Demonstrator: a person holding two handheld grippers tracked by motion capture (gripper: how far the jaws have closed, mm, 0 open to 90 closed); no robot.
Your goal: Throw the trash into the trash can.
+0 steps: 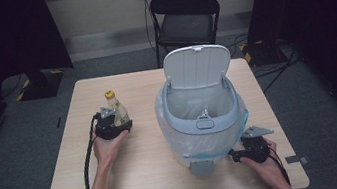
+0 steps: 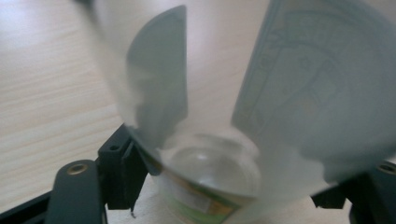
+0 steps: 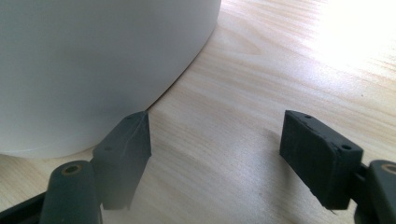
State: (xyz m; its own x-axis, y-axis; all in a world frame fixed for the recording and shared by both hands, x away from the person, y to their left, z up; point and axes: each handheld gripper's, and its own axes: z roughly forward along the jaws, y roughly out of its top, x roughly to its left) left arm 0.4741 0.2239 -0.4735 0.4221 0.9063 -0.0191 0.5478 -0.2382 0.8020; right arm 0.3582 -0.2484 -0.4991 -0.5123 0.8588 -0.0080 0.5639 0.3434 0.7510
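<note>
We see the left gripper (image 1: 116,124) around a clear plastic bottle with a yellow cap (image 1: 116,109), standing upright near the left edge of the light wooden tabletop (image 1: 142,169); whether its pads press the bottle we cannot tell. The right gripper (image 1: 239,155) stands wide and empty beside the white lidded bin (image 1: 202,107), near the right front corner.

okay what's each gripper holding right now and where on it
The left gripper has its fingers around the bottle's lower body. The right gripper holds nothing, open beside the bin.
</note>
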